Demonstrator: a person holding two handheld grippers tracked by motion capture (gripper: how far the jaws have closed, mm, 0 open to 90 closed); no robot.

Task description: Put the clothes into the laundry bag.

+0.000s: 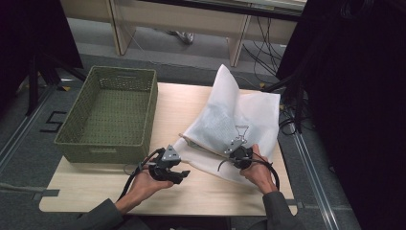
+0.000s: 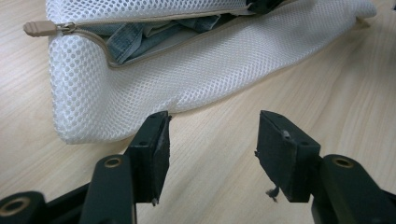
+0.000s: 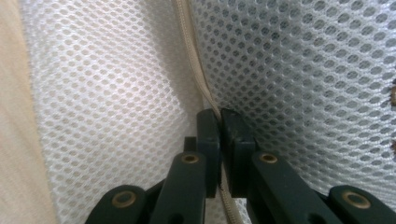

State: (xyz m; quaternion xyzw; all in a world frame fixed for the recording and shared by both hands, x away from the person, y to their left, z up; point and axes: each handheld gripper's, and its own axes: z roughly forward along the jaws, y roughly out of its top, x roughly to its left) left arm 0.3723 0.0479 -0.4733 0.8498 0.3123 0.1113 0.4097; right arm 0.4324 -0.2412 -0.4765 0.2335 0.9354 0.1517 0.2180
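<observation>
A white mesh bag (image 1: 234,124) lies on the right half of the table, its far corner standing up. Its beige zipper (image 2: 140,21) is partly undone and blue denim cloth (image 2: 140,35) shows inside; the zipper pull (image 2: 42,28) sits at the bag's end. My right gripper (image 1: 233,155) is shut on the bag's zipper edge (image 3: 194,60), mesh on both sides of the jaws (image 3: 219,122). My left gripper (image 1: 181,174) hovers open over bare wood just short of the bag's near edge (image 2: 212,140), with nothing between its pads.
A green woven basket (image 1: 105,152) stands at the table's left, with nothing visible inside. The light wooden table (image 1: 210,194) has bare room in front of both hands. Dark curtains and cables flank the table on the right.
</observation>
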